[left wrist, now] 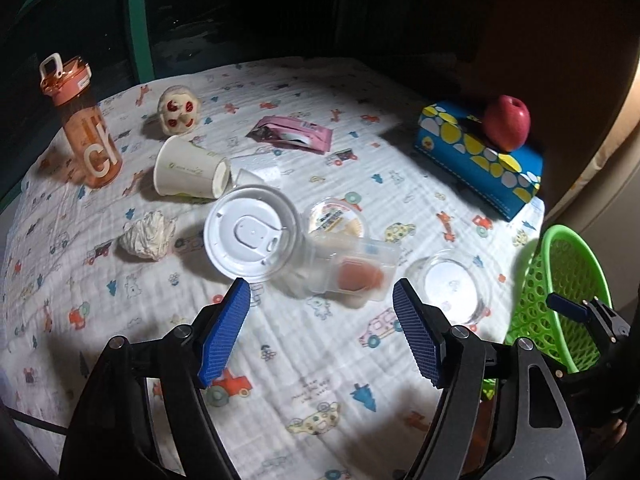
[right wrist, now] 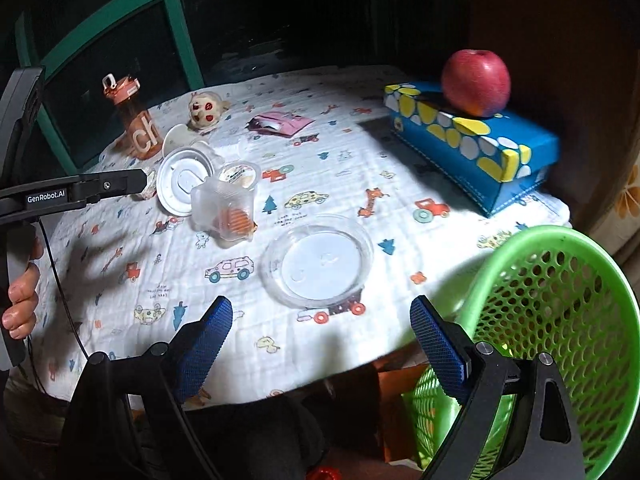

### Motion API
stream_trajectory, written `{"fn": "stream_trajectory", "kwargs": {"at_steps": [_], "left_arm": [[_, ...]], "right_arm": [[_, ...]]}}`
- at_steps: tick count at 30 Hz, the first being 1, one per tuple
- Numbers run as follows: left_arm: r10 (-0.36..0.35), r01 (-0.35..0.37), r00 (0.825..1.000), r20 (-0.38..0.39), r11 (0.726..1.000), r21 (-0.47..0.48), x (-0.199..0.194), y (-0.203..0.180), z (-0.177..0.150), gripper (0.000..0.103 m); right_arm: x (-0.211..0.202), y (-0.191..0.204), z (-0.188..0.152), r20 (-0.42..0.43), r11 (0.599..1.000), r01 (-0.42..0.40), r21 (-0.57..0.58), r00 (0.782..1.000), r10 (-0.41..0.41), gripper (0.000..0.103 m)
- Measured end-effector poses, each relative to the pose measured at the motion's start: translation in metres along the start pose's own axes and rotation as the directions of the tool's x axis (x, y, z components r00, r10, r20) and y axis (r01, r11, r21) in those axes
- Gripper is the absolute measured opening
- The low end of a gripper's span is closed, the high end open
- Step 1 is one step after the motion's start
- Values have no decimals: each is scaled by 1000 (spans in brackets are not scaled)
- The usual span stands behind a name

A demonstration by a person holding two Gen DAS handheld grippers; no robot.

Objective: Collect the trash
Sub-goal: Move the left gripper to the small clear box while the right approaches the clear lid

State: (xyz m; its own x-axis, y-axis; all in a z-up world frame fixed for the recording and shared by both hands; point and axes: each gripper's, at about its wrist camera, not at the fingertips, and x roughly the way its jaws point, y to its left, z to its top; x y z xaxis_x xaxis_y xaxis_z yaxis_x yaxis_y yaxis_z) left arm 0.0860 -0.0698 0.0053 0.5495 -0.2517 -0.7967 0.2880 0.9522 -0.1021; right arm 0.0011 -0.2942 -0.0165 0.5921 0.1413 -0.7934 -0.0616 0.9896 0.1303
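Note:
Trash lies on a cartoon-print tablecloth [left wrist: 304, 392]. My left gripper [left wrist: 320, 332] is open and empty, hovering just in front of a tipped clear cup with a white lid [left wrist: 252, 236] and a clear plastic box holding orange scraps [left wrist: 352, 268]. Behind them are a small pudding cup [left wrist: 334, 216], a paper cup on its side [left wrist: 188, 172], a crumpled tissue [left wrist: 148, 234] and a pink wrapper [left wrist: 292, 134]. My right gripper [right wrist: 324, 340] is open and empty at the table's front edge, in front of a flat clear lid [right wrist: 320, 264]. A green mesh basket [right wrist: 560, 320] is at its right.
An orange water bottle [left wrist: 84, 128] and a small toy head [left wrist: 178, 114] stand at the far left. A blue spotted tissue box [right wrist: 472, 140] with a red apple [right wrist: 476, 82] on it sits at the far right. A hand [right wrist: 20, 300] holds the left gripper's handle.

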Motion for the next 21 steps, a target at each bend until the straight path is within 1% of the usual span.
{"fn": "stream_trajectory", "kwargs": {"at_steps": [3, 5, 7, 11, 13, 16, 19, 21], "left_arm": [[27, -28, 1000, -10, 999, -22, 8, 16, -1, 73], [33, -34, 999, -25, 999, -32, 14, 24, -1, 73], [21, -22, 999, -42, 999, -35, 21, 29, -2, 73], [10, -10, 998, -60, 1000, -14, 32, 25, -3, 73], [0, -1, 998, -67, 1000, -16, 37, 23, -2, 73], [-13, 11, 997, -73, 1000, -27, 42, 21, 0, 73], [-22, 18, 997, -79, 999, -48, 45, 21, 1, 73], [-33, 27, 996, -82, 997, -69, 46, 23, 2, 73]], "right_arm": [[20, 8, 10, -25, 999, -19, -30, 1000, 19, 87], [34, 9, 17, -45, 999, 19, -36, 999, -20, 88], [46, 5, 21, -66, 999, 35, -27, 997, -37, 92], [66, -3, 24, -111, 998, 63, -7, 992, -63, 93], [74, -4, 24, -130, 998, 57, 2, 990, -57, 94], [82, -2, 25, -142, 998, 68, -5, 987, -68, 94], [89, 2, 26, -155, 999, 50, 10, 987, -48, 95], [93, 6, 26, -159, 998, 65, 2, 985, -63, 95]]}}
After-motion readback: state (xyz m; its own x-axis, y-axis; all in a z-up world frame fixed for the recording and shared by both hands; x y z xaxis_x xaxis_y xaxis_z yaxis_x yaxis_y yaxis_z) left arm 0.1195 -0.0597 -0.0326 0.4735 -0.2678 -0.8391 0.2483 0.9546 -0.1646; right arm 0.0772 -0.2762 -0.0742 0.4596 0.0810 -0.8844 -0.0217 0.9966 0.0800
